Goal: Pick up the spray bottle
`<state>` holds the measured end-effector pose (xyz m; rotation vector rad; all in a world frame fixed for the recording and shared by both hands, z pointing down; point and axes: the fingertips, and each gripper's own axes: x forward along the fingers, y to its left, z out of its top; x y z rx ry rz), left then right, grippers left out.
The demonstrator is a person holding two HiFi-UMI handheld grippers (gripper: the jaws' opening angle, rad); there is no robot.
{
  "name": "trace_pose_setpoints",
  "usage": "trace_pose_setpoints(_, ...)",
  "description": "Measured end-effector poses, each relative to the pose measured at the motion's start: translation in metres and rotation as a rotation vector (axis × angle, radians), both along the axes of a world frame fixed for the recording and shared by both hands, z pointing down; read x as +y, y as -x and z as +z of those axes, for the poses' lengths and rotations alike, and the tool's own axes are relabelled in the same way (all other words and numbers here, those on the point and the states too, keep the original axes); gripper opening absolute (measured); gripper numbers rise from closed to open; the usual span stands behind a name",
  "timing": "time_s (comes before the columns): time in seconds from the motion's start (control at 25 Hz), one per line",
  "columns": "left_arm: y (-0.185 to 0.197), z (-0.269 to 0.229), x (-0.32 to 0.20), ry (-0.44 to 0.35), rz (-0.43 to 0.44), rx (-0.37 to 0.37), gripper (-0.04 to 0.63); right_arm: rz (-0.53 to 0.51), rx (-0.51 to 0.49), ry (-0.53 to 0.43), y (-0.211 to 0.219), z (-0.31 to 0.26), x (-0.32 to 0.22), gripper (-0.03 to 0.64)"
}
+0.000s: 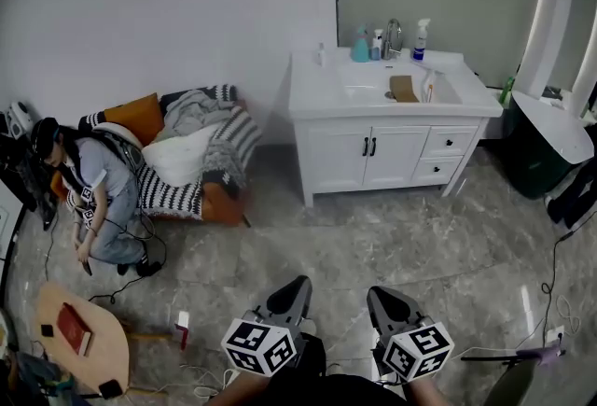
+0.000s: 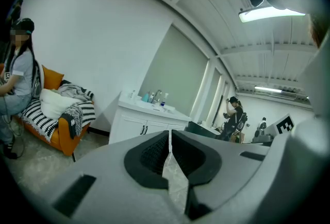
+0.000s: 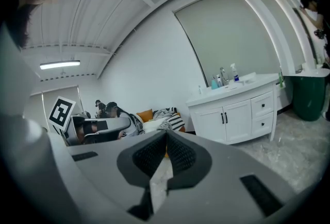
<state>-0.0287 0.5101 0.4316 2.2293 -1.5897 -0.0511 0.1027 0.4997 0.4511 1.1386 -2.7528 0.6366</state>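
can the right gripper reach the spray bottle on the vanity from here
Probably not yet: the right gripper, shut and empty, is a stretch of floor away from the vanity, and the spray bottle stands at its back beside the faucet. Nothing blocks the way.

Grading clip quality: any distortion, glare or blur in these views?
Head view: straight lines bow, spray bottle small yet sharp. Left gripper view: strong fisheye, ceiling lamp blown out. Right gripper view: dark rounded corners, vanity clear.

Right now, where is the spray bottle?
In the head view, the spray bottle stands at the back of the white vanity, upper right of the picture, just right of the faucet.
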Motion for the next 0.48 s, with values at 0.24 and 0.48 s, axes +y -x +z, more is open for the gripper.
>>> trace_pose_setpoints(0.24, 0.012, 0.005, -0.033, 0.015, 0.022, 0.014, 0.020, 0.015, 0.004, 0.009, 0.013, 0.000, -0.033, 0.008)
trace_pose_setpoints(0.48, 0.025, 0.003, -0.072, 0.016, 0.050, 0.026, 0.020, 0.030, 0.018, 0.005, 0.028, -0.005, -0.067, 0.008)
